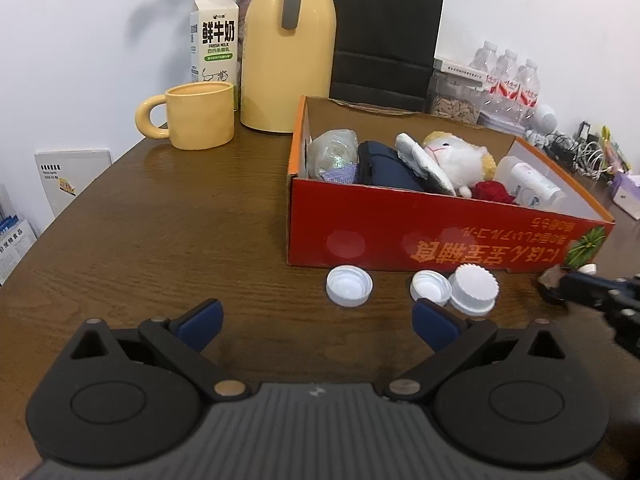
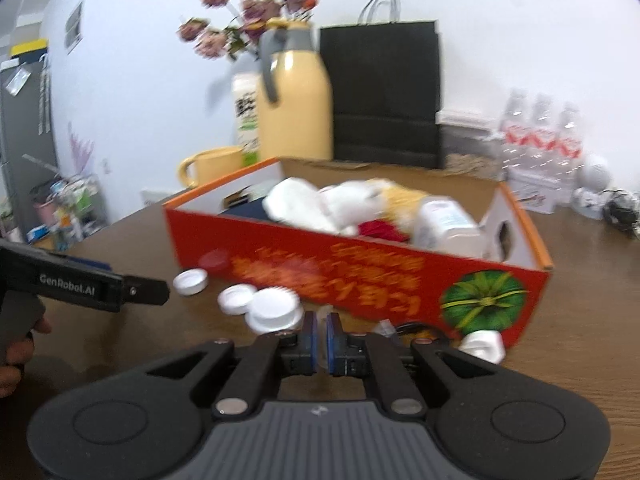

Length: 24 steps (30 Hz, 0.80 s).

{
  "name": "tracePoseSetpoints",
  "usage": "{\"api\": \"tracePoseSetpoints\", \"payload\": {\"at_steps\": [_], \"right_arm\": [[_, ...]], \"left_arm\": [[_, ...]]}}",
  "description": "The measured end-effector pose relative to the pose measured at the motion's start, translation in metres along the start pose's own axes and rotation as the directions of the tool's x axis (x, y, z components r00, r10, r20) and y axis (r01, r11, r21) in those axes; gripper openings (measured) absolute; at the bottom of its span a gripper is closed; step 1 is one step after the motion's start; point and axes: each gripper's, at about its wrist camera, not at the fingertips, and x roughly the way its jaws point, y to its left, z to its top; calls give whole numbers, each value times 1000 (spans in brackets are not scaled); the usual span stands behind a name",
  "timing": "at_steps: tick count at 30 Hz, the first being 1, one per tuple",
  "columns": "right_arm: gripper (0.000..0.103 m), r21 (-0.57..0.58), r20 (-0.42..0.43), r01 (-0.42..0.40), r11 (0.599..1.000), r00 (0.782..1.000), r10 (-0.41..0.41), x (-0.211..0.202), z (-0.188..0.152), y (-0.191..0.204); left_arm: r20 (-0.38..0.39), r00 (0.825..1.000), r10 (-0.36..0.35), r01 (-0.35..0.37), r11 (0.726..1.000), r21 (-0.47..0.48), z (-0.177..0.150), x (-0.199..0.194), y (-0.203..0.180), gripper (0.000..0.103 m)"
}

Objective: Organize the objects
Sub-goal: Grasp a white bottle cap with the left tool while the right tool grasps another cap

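Left wrist view: the left tool (image 1: 316,320) hangs over the near part of the brown wooden desk (image 1: 160,220) with its blue pads spread wide and nothing between them. Just ahead lie three white bottle caps in front of the red cardboard box (image 1: 420,236) — an upturned cap (image 1: 349,285) alone on the left, then a second upturned cap (image 1: 430,288) touching a ribbed cap (image 1: 474,289) that lies closed side up. The box is open-topped and holds a plush toy (image 1: 460,158), a dark pouch (image 1: 388,168), a crumpled clear bag (image 1: 334,150) and a white bottle (image 1: 532,184). A yellow mug (image 1: 200,120), a yellow thermos jug (image 1: 288,52) and a milk carton (image 1: 214,36) stand at the far edge. The desk left of the box is bare up to its left edge. The right tool (image 1: 560,284) enters at the right border, near the box's front corner.

Right wrist view, blurred: the right tool's pads are pressed nearly together — something pale and translucent shows between them, but I cannot tell what it is. It sits just in front of the box's long red wall, with the ribbed cap to its left. A white object (image 2: 482,345) lies by the box's near corner. The desk to the right of the box is open.
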Motion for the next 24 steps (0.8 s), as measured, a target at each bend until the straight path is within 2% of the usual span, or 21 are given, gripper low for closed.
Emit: {"api": "tracePoseSetpoints", "payload": {"at_steps": [5,8,10,12,24], "right_arm": [[4,11,22,14,1000,1000,-15,0,-2,-7],[4,2,22,7,1000,1000,-7,2,-4,-5],[4,-4,25,2,1000,1000,-2,2,-4,-4],[4,-2,28,-1,1000,1000,1,2,-4,-4],[4,3,40,-1,1000,999,1,0,-5,-3]], "left_arm": [[-5,1000,19,-19,1000,11,7,15,-7,77],[-6,1000,15,-15,1000,11,10,22,-11,69],[-8,1000,11,-11,1000,17,10,26,-15,54],[4,1000,16,-16,1000,26,9,28,-17,29],[64,998,15,-18,999,36,6,18,-21,29]]}}
